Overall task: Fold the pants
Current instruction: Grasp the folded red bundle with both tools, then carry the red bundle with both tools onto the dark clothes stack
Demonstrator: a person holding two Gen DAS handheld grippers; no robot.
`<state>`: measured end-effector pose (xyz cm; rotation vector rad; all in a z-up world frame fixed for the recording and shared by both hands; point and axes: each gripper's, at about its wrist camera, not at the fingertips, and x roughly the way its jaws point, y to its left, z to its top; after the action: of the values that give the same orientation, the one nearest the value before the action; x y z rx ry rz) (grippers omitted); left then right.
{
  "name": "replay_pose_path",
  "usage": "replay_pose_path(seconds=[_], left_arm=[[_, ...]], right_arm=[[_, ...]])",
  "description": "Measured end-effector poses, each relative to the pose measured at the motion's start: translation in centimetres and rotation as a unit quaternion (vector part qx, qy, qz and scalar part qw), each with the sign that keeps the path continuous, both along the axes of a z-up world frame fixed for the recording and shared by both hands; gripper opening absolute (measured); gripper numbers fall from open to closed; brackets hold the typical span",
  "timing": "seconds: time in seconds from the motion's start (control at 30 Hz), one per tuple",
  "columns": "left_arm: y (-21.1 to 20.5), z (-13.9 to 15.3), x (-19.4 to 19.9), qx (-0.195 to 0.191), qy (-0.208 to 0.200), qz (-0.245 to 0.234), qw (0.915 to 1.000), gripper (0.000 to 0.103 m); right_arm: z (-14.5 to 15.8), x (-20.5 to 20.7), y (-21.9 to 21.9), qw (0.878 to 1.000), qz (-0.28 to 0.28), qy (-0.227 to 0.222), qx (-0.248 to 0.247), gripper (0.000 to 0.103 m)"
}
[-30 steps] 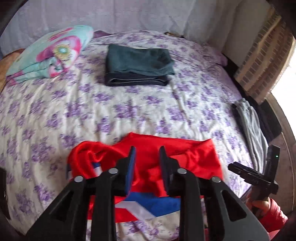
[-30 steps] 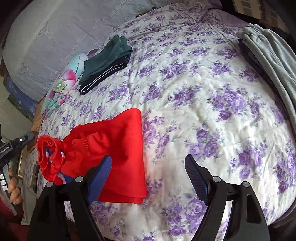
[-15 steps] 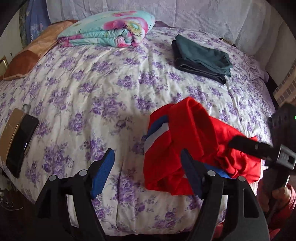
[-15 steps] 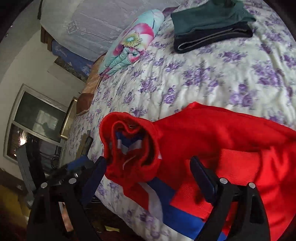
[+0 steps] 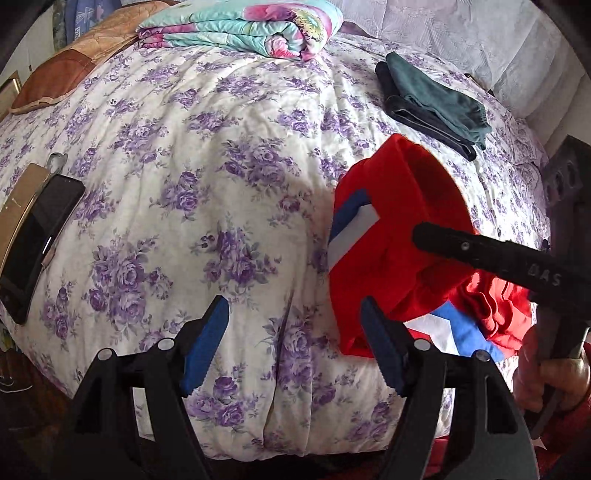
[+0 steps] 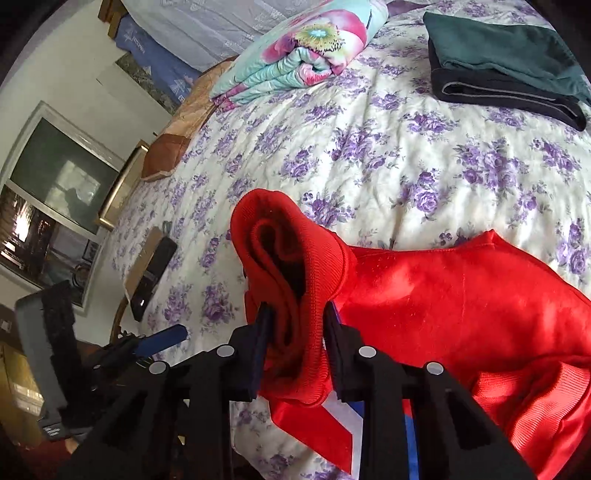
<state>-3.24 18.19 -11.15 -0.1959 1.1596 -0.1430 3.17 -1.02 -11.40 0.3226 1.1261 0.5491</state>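
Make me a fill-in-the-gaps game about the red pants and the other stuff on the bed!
1. The right gripper is pinching the ribbed cuff of the ____ pants.
2. The left gripper has its jaws ____, with nothing between them.
3. The bedspread has ____ flowers on it.
4. The folded green pants lie on top of folded ____ ones.

Missing words: red; open; purple; black

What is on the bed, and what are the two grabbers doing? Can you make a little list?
bed cover: white quilt with purple flowers
being folded: red pants with blue and white stripes
right gripper: just closed, pinching the red ribbed cuff
left gripper: open, empty, beside the pants
already folded: dark green and black pants
also there: rolled flowery blanket, black phone
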Motion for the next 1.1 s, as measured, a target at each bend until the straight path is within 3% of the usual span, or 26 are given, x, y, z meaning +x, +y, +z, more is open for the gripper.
replay_pose_path(seconds=[0.13, 0.27, 0.33, 0.4, 0.47, 0.53, 0.6, 0.67, 0.77, 0.87, 0.93, 1.0, 1.03, 1.07, 1.1], left_arm=[[-0.4, 0.1, 0.8, -0.011, 0.0, -0.008, 0.9999, 0.071], [-2.6, 1.2, 1.4, -0.019, -0.015, -0.042, 0.9988, 0.071], [-4.2, 1.4, 1.7, -0.025, -0.016, -0.066, 0.9974, 0.071], [-6.5, 1.4, 2.1, -0.027, -0.015, -0.097, 0.9948, 0.071], [-9.0, 1.1, 2.4, -0.023, -0.01, -0.128, 0.9914, 0.071], [-11.5, 0.9, 2.5, -0.012, -0.005, -0.161, 0.9868, 0.071], [-13.9, 1.1, 2.4, 0.002, -0.008, -0.194, 0.981, 0.071], [-15.8, 1.5, 2.0, 0.008, -0.017, -0.219, 0.9755, 0.071], [-18.4, 1.7, 1.8, 0.01, -0.023, -0.246, 0.9689, 0.072], [-20.7, 1.1, 1.8, 0.019, -0.021, -0.264, 0.9642, 0.075], [-21.9, -0.1, 1.9, 0.033, -0.01, -0.268, 0.9628, 0.078], [-22.6, -2.0, 2.1, 0.05, 0.009, -0.266, 0.9627, 0.081], [-22.5, -2.9, 2.2, 0.057, 0.017, -0.257, 0.9644, 0.087], [-22.2, -3.7, 2.4, 0.055, 0.025, -0.243, 0.9681, 0.095], [-21.6, -4.2, 2.6, 0.038, 0.037, -0.228, 0.9723, 0.098]], right_arm=[[4.0, -2.9, -4.8, 0.998, -0.029, -0.039, 0.042, 0.025], [7.2, -8.0, -14.6, 0.988, -0.126, -0.064, 0.065, 0.025], [6.3, -10.3, -20.0, 0.98, -0.189, -0.048, 0.048, 0.026], [2.9, -11.9, -24.7, 0.968, -0.245, 0.007, 0.053, 0.028], [-1.2, -12.9, -27.4, 0.954, -0.29, 0.06, 0.044, 0.045], [-3.3, -13.8, -28.5, 0.942, -0.321, 0.092, 0.022, 0.047], [-2.0, -15.6, -29.8, 0.928, -0.367, 0.055, 0.044, 0.048], [0.5, -16.8, -30.4, 0.918, -0.395, -0.002, 0.033, 0.052], [3.3, -15.3, -28.4, 0.938, -0.341, -0.05, 0.035, 0.052], [4.4, -12.1, -23.9, 0.966, -0.24, -0.081, 0.046, 0.052], [3.7, -10.0, -21.6, 0.977, -0.195, -0.079, 0.046, 0.052], [1.3, -8.1, -21.2, 0.982, -0.183, -0.039, 0.035, 0.05], [-0.7, -7.5, -21.8, 0.982, -0.19, -0.003, 0.014, 0.041], [-2.5, -7.6, -22.7, 0.98, -0.198, 0.024, -0.004, 0.013], [-4.1, -8.1, -24.0, 0.978, -0.204, 0.041, -0.008, 0.0]])
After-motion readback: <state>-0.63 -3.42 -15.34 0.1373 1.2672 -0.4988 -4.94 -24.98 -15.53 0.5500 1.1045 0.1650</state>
